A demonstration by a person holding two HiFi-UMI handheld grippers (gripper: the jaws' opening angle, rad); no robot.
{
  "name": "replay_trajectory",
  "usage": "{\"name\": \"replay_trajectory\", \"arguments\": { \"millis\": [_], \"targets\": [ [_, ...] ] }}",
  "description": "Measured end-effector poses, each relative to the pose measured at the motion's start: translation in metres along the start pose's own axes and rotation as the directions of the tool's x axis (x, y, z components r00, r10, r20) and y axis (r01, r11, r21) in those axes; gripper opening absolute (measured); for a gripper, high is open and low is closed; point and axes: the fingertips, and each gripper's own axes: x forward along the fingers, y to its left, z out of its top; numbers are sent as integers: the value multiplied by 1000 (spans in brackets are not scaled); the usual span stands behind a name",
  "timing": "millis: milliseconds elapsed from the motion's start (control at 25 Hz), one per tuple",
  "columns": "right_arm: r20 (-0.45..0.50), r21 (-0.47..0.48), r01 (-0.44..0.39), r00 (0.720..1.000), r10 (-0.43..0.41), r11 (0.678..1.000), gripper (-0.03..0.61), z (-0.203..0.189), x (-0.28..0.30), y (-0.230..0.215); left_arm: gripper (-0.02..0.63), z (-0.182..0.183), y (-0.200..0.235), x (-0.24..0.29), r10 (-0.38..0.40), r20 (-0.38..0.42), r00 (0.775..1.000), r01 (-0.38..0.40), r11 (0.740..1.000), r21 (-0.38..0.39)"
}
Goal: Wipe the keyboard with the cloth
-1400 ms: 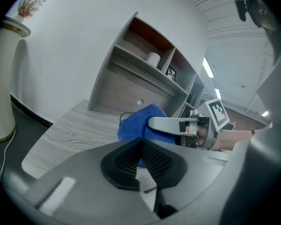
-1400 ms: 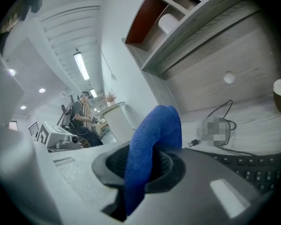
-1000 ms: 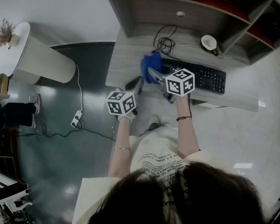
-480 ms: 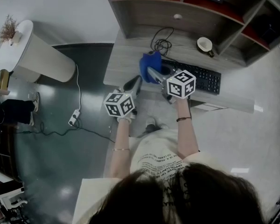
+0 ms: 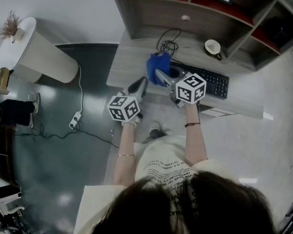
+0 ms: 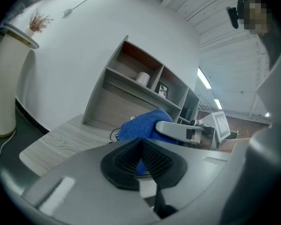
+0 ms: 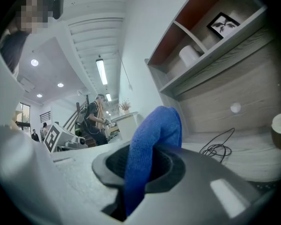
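The right gripper (image 5: 161, 76) is clamped on the blue cloth (image 5: 156, 62). Its own view shows the fabric pinched between the 2 jaws (image 7: 145, 168) and bunched up above them (image 7: 155, 130). Gripping the cloth in a wad like this probably leaves a padded lump at the front to drag across the keys.

The cloth sits at the left end of the black keyboard (image 5: 211, 83), which lies on the grey desk (image 5: 132, 62) under the shelves. From the head view it is hard to say whether the cloth touches the keys or hangs just above them.

The right forearm reaches straight ahead from the body, with the gripper angled forward and to the left.

The left gripper (image 5: 139, 85) has its jaws pressed together with nothing between them (image 6: 141, 161). It is held off the desk's near edge, to the left of the cloth and clear of the wiping path, with its arm bent closer to the body.
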Motion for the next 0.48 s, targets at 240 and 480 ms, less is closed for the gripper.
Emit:
{"name": "replay_trajectory", "arguments": {
  "millis": [240, 480],
  "targets": [
    [5, -18, -9, 1000, 9, 1000, 58, 3, -4, 4, 2, 6, -4, -2, 2, 16, 1000, -2, 1000, 20],
    [19, -24, -17, 1000, 17, 1000, 58, 6, -8, 6, 2, 6, -8, -3, 4, 7, 1000, -5, 999, 49]
  ]
}}
